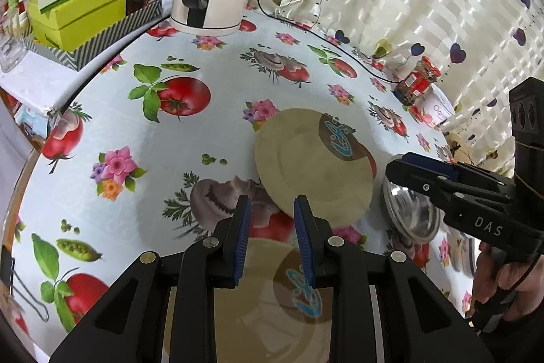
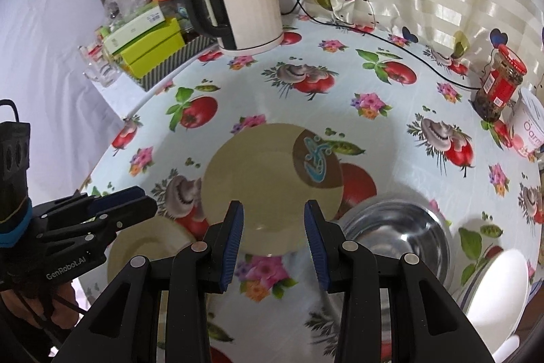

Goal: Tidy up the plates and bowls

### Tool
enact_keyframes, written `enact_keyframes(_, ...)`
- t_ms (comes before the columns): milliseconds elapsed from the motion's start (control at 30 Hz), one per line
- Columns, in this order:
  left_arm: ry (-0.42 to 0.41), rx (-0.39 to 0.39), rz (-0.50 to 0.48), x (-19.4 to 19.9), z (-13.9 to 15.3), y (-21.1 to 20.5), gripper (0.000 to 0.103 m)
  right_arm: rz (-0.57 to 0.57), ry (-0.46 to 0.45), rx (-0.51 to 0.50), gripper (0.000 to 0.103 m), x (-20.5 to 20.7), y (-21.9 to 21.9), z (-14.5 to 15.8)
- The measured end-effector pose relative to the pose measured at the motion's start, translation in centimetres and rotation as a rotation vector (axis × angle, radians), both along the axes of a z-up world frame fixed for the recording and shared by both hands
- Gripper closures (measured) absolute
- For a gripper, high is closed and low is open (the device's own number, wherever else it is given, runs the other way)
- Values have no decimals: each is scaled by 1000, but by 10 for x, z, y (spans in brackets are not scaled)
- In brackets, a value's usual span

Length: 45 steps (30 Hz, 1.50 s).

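Both grippers hang open and empty. From the right gripper, the round beige ceramic plate lies at twelve o'clock and the steel bowl at three; the left gripper hovers above a second beige plate.

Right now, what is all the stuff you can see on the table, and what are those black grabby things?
beige plates: two, tan with a brown patch and blue design; one mid-table, one nearer, under the left gripper.
steel bowl: one, shiny silver, right of the far plate.
white dishes: a stack, count unclear, white with a blue rim, right edge.
electric kettle: one, white and black, back of table.
jar: one, red lid and label, back right.
yogurt tub: one, white and pink, beside the jar.
green boxes: a stack, lime, back left.
left gripper: black with blue pads, jaws open and empty.
right gripper: same, jaws open and empty.
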<state>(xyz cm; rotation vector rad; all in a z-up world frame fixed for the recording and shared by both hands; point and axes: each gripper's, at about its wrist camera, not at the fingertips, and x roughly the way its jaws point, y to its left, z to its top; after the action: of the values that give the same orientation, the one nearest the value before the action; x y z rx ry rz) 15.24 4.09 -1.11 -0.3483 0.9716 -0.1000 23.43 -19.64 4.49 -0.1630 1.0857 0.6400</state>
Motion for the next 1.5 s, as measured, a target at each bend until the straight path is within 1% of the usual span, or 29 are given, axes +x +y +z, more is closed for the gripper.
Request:
enact_keyframes(367,40,-46,2,27,-19,2,76,-22,24,-33,67,41,-3,-15)
enact_keyframes(533,60,-67,22,37,-27,9,76,-14,54,-53,67,54,-1,-28)
enact_keyframes(733,77,-94,19,45,-35,7,76,-21,87,-61,68,67,-3,-39)
enact_keyframes(933,109,-97,17,49,-45,2,76,-20,120,-85,68,75,-3,-51)
enact_keyframes(1067,115,-93,11,51,-47,0,76,-17,140,-104,68,79,-2,-59)
enact_keyframes(1133,117,-92,8,52,-47,-1,76,-12,150,-110,68,81,-1,-62)
enact_keyframes(1333,126,-95,6,55,-51,-4,76,13,172,-137,77,81,6,-70)
enact_keyframes(1500,124,-88,-4,54,-53,-7,76,14,168,-144,78,82,7,-71)
